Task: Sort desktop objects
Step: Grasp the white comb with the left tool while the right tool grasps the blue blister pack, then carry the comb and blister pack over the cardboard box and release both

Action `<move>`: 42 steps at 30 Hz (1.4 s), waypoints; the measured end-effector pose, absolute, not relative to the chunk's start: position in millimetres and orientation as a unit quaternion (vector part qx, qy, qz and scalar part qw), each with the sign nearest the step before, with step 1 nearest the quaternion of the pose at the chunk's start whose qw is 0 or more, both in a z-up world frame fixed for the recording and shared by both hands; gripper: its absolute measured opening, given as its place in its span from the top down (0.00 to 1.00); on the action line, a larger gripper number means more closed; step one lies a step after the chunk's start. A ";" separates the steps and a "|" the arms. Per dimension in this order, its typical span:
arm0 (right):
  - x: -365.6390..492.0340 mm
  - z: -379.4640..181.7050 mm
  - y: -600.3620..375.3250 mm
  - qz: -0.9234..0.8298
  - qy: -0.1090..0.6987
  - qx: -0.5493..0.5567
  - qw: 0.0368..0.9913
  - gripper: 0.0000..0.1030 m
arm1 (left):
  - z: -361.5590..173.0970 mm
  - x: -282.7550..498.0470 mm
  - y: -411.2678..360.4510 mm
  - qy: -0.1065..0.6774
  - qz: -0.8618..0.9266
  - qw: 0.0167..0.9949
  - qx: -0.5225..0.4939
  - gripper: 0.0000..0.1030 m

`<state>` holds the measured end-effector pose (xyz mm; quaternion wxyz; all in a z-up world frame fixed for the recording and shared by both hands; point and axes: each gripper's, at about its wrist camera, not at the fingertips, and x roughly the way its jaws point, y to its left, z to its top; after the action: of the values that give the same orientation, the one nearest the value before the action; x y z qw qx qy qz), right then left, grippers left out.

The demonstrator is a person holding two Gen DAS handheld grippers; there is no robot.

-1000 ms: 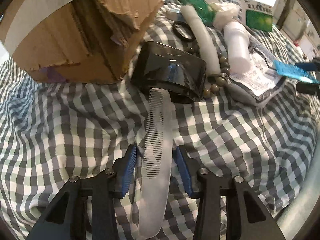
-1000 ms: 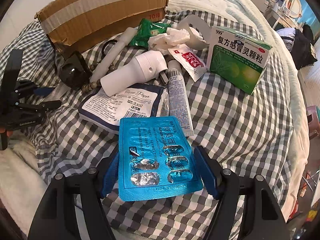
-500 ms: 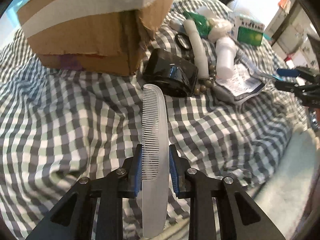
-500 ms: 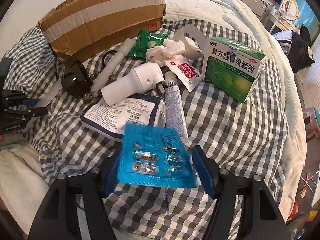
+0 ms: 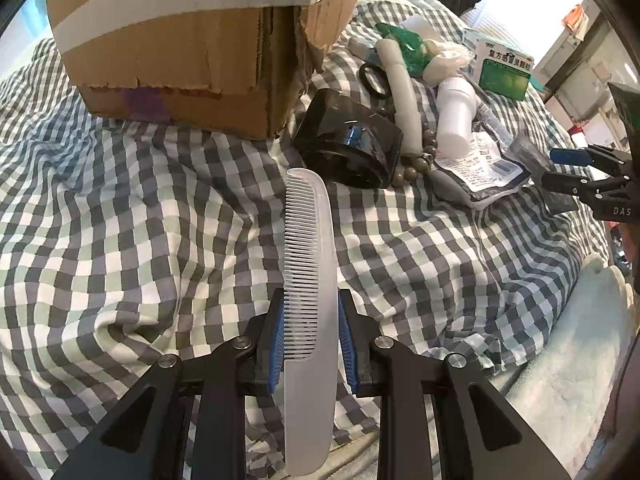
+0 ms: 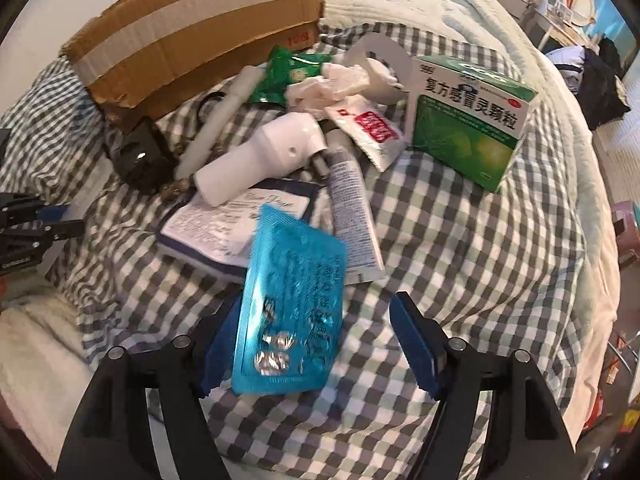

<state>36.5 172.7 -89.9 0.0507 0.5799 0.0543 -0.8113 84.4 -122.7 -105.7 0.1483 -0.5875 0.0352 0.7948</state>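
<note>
My left gripper is shut on a translucent white comb and holds it above the checked cloth, pointing at a black tape roll. My right gripper is wide open. A blue blister pack of pills is tilted between its fingers, resting against the left finger and apart from the right one. The left gripper shows at the left edge of the right wrist view. The right gripper shows at the right edge of the left wrist view.
A cardboard box stands at the back. Beside it lie a white bottle, a white tube, a paper packet, a green medicine box, a green sachet, tissues and brown beads.
My left gripper closed on the comb and lifted it back from the tape roll. The blister pack has tipped from flat to tilted against the right gripper's left finger, and the right jaws stay wide.
</note>
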 end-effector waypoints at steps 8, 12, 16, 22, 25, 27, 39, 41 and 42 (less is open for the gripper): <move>38.8 -94.9 182.6 -0.812 0.055 0.580 0.039 0.90 | -108.9 79.4 -118.1 0.026 0.794 0.145 -0.590 0.76; 40.0 -84.0 183.0 -0.820 0.047 0.569 0.049 0.92 | -99.3 84.4 -119.7 0.019 0.801 0.156 -0.578 0.76; 40.5 -65.7 177.6 -0.829 0.052 0.555 0.049 0.92 | -87.8 87.4 -120.9 0.005 0.807 0.160 -0.569 0.76; 39.5 -22.7 168.2 -0.843 0.065 0.531 0.056 0.92 | -57.5 98.7 -138.0 -0.026 0.828 0.159 -0.537 0.76; 32.4 11.5 151.9 -0.854 0.080 0.509 0.072 0.92 | -32.9 101.7 -152.8 -0.041 0.847 0.149 -0.509 0.76; 24.9 32.7 141.7 -0.860 0.083 0.497 0.086 0.92 | -9.2 101.8 -165.1 -0.054 0.861 0.144 -0.484 0.76; -89.3 135.4 36.9 -0.874 0.047 0.434 0.212 0.92 | 110.4 -3.4 -171.4 -0.056 0.911 0.129 -0.389 0.76; -115.0 125.3 26.7 -0.872 0.034 0.442 0.210 0.92 | 104.4 -28.7 -163.4 -0.044 0.911 0.120 -0.391 0.76; -129.6 116.3 23.9 -0.872 0.020 0.445 0.203 0.92 | 99.4 -37.4 -160.7 -0.040 0.911 0.117 -0.393 0.76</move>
<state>-129.6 23.9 116.3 0.2035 0.4448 0.0200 -0.8720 -37.4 -160.7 99.4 0.1175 -0.3926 -0.0397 0.9113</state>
